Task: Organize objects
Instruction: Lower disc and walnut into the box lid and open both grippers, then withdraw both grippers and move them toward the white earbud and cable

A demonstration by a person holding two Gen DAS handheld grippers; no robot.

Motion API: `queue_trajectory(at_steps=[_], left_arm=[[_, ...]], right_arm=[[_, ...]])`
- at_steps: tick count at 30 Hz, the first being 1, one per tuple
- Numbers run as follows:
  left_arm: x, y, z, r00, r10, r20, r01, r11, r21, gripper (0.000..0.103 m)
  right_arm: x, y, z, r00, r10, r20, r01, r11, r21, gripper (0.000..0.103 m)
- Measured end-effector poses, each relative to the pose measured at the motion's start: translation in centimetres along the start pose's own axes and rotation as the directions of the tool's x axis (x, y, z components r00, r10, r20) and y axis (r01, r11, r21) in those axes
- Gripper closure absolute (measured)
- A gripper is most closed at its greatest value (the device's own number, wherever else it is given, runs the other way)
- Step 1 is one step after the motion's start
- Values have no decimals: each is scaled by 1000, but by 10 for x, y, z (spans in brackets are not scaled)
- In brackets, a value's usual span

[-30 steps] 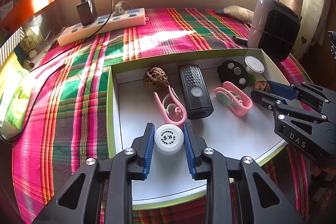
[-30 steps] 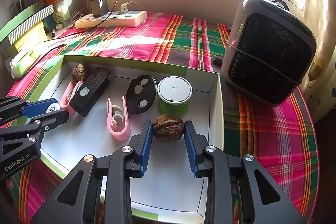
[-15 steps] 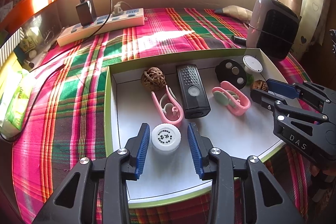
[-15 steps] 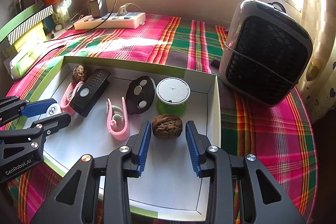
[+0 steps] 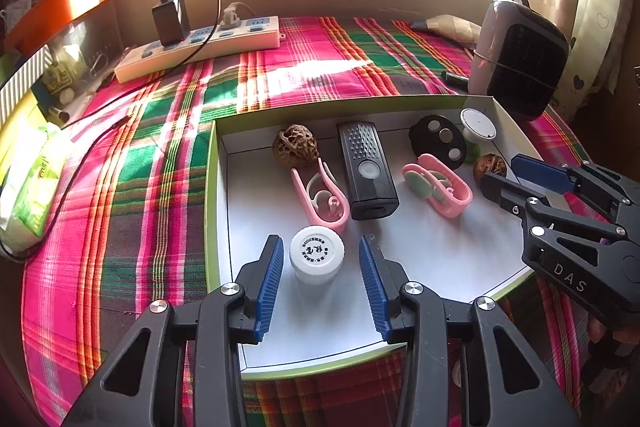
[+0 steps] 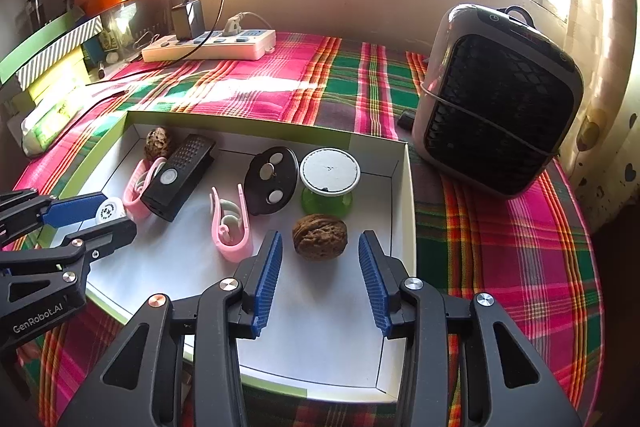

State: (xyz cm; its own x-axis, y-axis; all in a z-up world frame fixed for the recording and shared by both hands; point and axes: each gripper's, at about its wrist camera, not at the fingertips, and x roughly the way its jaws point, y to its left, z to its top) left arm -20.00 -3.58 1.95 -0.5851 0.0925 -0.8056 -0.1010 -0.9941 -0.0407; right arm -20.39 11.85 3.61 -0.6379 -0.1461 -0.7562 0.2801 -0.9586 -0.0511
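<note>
A green-rimmed white tray [image 5: 213,187] holds the objects. My left gripper [image 5: 320,259] is open around a small white capped bottle [image 5: 317,254] standing at the tray's near left, with gaps on both sides. My right gripper [image 6: 319,259] is open around a brown walnut [image 6: 320,236] lying at the tray's right side, not touching it. In the tray also lie a second walnut [image 5: 295,145], two pink clips [image 5: 322,195] [image 5: 438,183], a black remote [image 5: 367,169], a black oval disc [image 5: 439,141] and a white-topped green spool [image 6: 330,181].
The tray [image 6: 408,211] sits on a plaid cloth [image 5: 120,187]. A grey-black fan heater [image 6: 500,99] stands right of the tray. A white power strip [image 5: 200,45] with a charger and cable lies at the back. Boxes and packets [image 5: 28,179] line the left edge.
Both grippers opened: the left let go of the white bottle, the right let go of the walnut. Both objects now rest in the tray and the grippers have drawn back slightly.
</note>
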Motion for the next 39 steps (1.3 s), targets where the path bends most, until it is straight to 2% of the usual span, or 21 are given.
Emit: queue_trajectory(at_steps=[16, 39], left_arm=[[-18, -1, -10, 1000, 3, 23, -3, 1000, -19, 65], [-60, -6, -39, 996, 7, 93, -5, 1000, -22, 65]], right_arm=[[-17, 3, -6, 1000, -2, 27, 2, 1000, 23, 62], [-63, 11, -32, 995, 12, 103, -19, 997, 72, 62]])
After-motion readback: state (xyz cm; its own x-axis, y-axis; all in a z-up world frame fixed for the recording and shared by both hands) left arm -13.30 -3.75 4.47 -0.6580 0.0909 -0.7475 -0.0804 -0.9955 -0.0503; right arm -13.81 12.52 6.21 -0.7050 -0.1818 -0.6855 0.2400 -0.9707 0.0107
